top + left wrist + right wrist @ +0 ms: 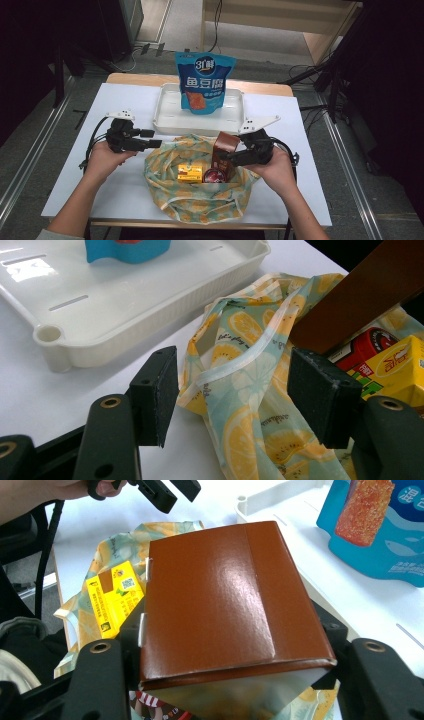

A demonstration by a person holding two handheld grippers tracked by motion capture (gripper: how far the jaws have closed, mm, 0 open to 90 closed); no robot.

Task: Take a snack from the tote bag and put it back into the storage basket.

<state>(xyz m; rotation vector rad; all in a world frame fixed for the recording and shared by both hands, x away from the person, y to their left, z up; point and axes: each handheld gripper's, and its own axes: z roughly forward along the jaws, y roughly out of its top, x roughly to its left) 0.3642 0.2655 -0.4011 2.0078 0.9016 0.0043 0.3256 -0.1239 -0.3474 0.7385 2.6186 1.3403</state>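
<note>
A yellow-and-green lemon-print cloth bag [200,192] lies open at the table's near middle. Inside it sits a yellow box [190,173]. My right gripper [226,156] is shut on a brown carton [223,159], which stands upright in the bag. In the right gripper view the brown carton [220,600] sits clamped between both jaws above the yellow box [116,597]. My left gripper [152,139] is open just left of the bag. In the left gripper view the bag's rim [250,385] lies between the open jaws, untouched, with the left gripper [240,390] above it.
A white tray [167,120] stands behind the bag with a blue snack pouch [204,82] upright in it. The white tabletop [75,185] extends left and right of the bag. Cables trail from both grippers.
</note>
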